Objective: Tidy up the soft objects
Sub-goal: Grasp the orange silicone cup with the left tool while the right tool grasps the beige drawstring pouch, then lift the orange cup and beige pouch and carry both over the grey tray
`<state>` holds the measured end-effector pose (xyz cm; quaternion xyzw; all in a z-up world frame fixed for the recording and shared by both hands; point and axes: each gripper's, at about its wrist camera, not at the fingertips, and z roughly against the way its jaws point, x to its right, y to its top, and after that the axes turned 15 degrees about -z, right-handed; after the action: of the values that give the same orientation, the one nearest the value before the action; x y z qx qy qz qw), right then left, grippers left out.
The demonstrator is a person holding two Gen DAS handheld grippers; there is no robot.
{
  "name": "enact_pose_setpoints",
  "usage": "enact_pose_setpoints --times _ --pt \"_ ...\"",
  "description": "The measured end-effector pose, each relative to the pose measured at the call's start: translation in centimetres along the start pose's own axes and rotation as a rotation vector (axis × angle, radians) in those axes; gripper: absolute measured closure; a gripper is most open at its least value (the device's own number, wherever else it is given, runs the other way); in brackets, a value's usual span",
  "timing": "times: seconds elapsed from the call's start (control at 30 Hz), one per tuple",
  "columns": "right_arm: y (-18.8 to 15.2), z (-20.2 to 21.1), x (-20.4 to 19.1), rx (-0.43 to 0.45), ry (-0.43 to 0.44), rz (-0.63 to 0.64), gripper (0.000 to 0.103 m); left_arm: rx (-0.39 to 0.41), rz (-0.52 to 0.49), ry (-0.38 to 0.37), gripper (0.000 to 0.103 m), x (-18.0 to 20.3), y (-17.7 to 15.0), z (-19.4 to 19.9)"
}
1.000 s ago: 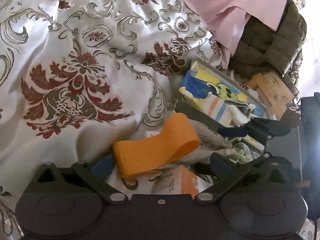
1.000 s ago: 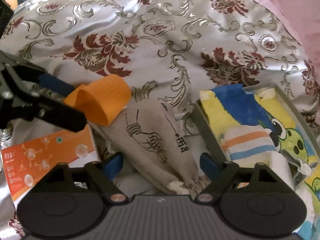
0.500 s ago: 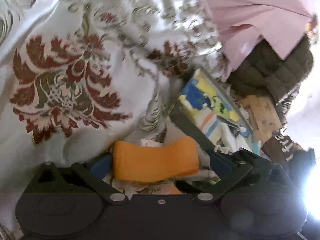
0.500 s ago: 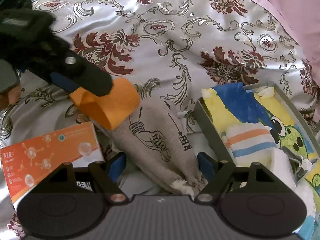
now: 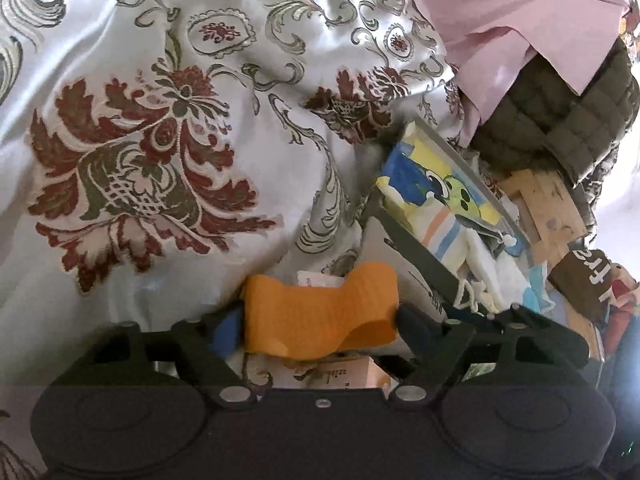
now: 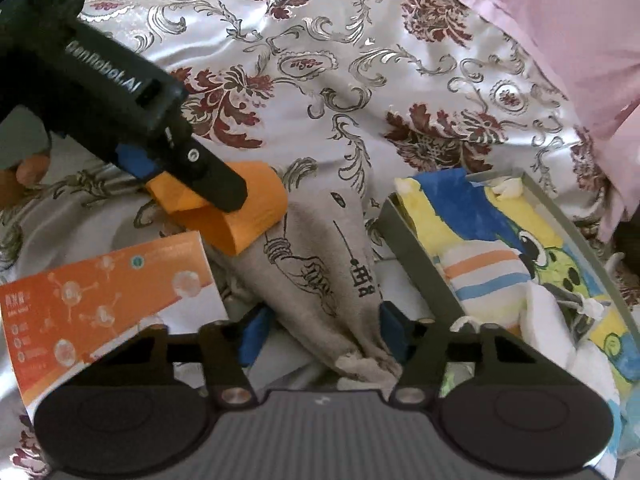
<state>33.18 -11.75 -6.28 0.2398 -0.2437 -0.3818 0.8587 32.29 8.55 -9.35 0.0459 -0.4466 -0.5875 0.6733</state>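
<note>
Left tool (image 6: 224,192): black body, blue pads, white "GenRobot.AI" lettering, silver screws.

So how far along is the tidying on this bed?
Done: the grey tray already holds a cartoon frog towel and a striped cloth. In hand: the left gripper is closing on the orange band, the right gripper on the beige drawstring pouch. Both remain outside the tray.

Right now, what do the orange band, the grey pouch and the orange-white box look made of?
Orange band: looks like matte stretch fabric or rubbery elastic, a soft curled loop; exact material is unclear. Grey pouch: coarse woven cloth, likely cotton or linen, matte, frayed at its end, black print. Orange-white box: printed cardboard, smooth, slightly glossy, with flat faces and crisp edges.
</note>
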Motion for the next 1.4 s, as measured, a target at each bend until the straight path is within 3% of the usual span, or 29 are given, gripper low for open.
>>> enact_pose_setpoints --times 0.27,0.5,0.73,0.93,1.27,1.4 --pt "-0.7 0.0 -1.0 0.027 -0.05 0.0 0.048 0.011 -0.085 0.041 0.034 1.1 0.0 0.6" --pt "0.0 -1.0 -0.4 0.005 -0.038 -0.018 0.039 -0.012 -0.106 -0.002 0.017 0.8 -0.2 -0.3" --pt "-0.1 -1.3 -0.1 0.002 -0.035 -0.046 0.038 -0.024 -0.14 -0.013 0.014 0.9 -0.2 -0.8" --pt "-0.1 -1.4 -0.4 -0.009 -0.045 -0.051 0.042 -0.033 -0.135 0.005 0.024 0.7 -0.1 -0.7" --pt "-1.3 -0.6 -1.6 0.05 -0.103 -0.05 0.073 0.001 -0.041 0.013 0.058 -0.4 0.1 0.8" --pt "-1.4 0.0 -2.0 0.078 -0.134 -0.082 0.081 0.013 -0.009 -0.004 0.063 -0.7 0.2 0.9"
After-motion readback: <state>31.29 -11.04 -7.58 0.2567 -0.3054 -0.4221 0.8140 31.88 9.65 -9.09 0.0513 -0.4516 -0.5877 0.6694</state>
